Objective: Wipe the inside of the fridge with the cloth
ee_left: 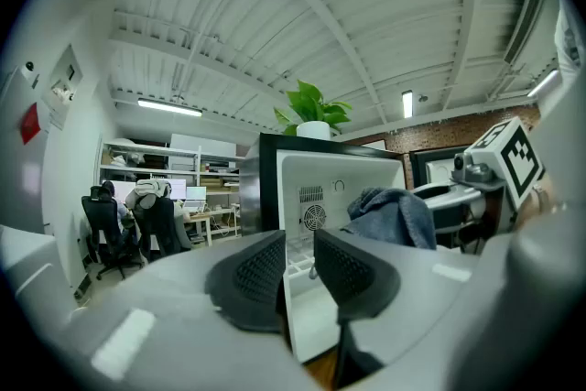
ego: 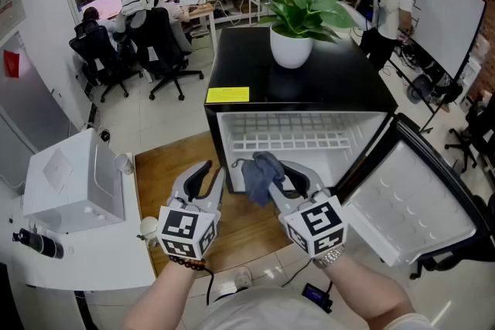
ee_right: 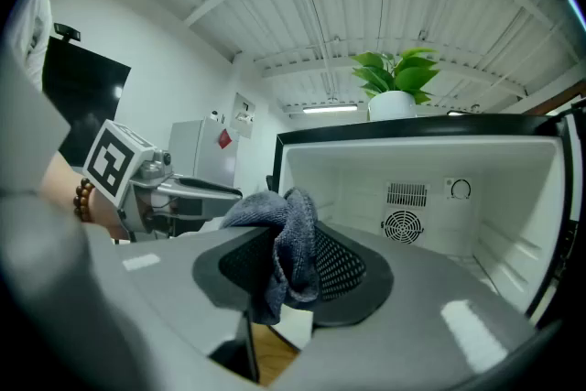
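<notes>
A small black fridge [ego: 309, 77] stands open in front of me, its white inside [ego: 298, 127] bare except for a wire shelf [ego: 288, 141]. A grey-blue cloth [ego: 261, 174] hangs bunched between the jaws of my right gripper [ego: 280, 175], which is shut on it just in front of the fridge opening. The right gripper view shows the cloth [ee_right: 288, 238] pinched between the dark pads [ee_right: 343, 266]. My left gripper [ego: 212, 174] hovers to the left of the cloth, level with it, with its jaws a little apart and nothing between them [ee_left: 299, 256].
The fridge door [ego: 410, 193] swings out to the right. A potted plant [ego: 298, 19] sits on the fridge top. A white box [ego: 73, 182] stands at the left on a white counter. People work at desks behind, and a person stands by a whiteboard at the back right.
</notes>
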The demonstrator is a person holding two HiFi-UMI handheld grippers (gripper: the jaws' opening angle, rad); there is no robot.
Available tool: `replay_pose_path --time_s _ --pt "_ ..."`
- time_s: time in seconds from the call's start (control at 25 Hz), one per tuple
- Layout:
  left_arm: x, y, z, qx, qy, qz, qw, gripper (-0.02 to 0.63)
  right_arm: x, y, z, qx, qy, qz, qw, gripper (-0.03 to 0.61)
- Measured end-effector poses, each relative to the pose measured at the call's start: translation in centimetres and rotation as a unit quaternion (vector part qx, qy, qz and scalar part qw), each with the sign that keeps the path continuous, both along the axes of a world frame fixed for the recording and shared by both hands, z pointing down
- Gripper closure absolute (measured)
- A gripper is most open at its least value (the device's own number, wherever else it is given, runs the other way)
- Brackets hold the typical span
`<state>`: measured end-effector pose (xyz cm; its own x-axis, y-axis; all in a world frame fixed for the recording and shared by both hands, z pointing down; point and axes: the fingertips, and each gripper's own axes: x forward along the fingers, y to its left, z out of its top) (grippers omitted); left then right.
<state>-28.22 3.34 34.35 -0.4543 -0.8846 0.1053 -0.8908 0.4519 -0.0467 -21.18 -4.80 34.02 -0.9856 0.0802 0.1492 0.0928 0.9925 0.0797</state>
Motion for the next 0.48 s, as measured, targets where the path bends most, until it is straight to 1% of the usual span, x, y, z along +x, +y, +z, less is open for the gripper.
replay_pose_path --time_s 0.32,0.48 --pt "-3.6 -0.7 0.3 -0.002 0.012 0.012 0.9999 0.492 -6.7 -0.5 -0.3 0.005 -0.021 0.006 1.000 0.453" --pt "-4.2 -1.6 0.5 -0.008 0.018 0.019 0.9996 0.479 -8.6 -0.8 -1.1 0.008 -0.031 0.000 0.999 0.453"
